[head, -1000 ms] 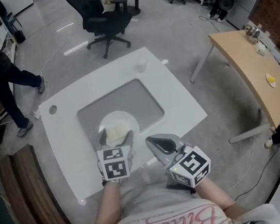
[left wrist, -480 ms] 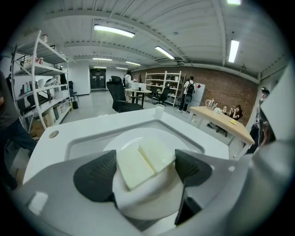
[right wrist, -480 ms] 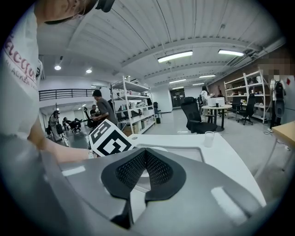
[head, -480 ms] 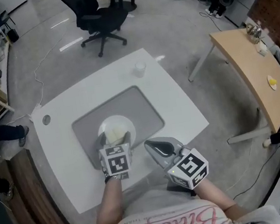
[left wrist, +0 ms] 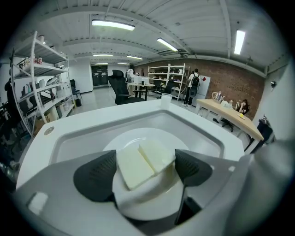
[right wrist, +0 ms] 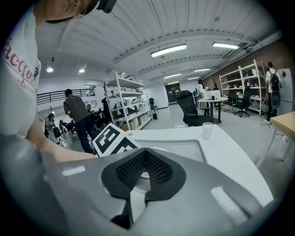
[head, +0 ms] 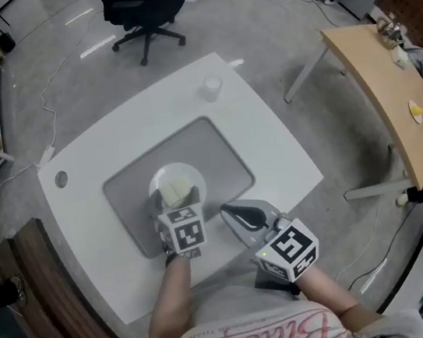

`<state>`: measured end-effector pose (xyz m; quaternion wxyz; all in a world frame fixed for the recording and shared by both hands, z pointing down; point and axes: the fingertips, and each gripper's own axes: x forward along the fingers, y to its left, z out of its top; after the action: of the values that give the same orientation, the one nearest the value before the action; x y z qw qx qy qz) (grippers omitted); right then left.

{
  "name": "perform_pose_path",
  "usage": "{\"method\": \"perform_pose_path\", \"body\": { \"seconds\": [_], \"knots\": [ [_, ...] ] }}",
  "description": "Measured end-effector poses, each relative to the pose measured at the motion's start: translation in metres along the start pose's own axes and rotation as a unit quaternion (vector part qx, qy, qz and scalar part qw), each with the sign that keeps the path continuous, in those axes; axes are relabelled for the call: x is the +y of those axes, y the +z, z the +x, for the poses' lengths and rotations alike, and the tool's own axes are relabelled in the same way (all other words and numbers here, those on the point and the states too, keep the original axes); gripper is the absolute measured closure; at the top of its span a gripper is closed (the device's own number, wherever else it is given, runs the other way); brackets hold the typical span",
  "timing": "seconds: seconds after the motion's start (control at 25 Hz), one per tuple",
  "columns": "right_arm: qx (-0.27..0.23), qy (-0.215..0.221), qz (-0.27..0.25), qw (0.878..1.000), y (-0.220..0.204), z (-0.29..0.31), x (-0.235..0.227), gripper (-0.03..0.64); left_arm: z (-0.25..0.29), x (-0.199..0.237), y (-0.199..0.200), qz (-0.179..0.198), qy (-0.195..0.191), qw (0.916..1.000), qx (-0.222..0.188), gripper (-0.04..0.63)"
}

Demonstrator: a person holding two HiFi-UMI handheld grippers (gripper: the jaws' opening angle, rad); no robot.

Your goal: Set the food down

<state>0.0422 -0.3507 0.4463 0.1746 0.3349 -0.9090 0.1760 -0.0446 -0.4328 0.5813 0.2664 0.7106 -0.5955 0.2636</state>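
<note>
Nearest, the right gripper hovers over the near edge of the white bench. Its fingers are pressed together with nothing between them.

Just to its left, the left gripper reaches over a grey tray set into the bench. Its fingers are spread wide. The food, two pale, flat slabs lying side by side, fills the whole gap between them. The left pad meets the left slab's edge and the right pad meets the right slab's edge, so the food is gripped from both sides.

The food is low over a round white plate that sits near the middle of the tray, with a shadow beneath it. Whether it rests on the plate is unclear.

Farther back, a small pale cup stands on the bench beyond the tray's far right corner. Beyond the bench, a black office chair stands on the floor. A wooden table stands off to the right.
</note>
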Motion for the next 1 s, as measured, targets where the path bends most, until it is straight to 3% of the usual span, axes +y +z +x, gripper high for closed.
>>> {"method": "perform_pose_path", "body": {
  "seconds": [0.56, 1.0],
  "knots": [
    [0.021, 0.006, -0.017, 1.000, -0.006, 0.007, 0.011, 0.615, 0.018, 0.006, -0.009, 0.023, 0.021, 0.9995, -0.004, 0.167],
    [-0.006, -0.015, -0.040, 0.999, 0.007, -0.003, 0.023, 0.615, -0.052, 0.012, 0.029, 0.024, 0.009, 0.9953, -0.093, 0.157]
  ]
}}
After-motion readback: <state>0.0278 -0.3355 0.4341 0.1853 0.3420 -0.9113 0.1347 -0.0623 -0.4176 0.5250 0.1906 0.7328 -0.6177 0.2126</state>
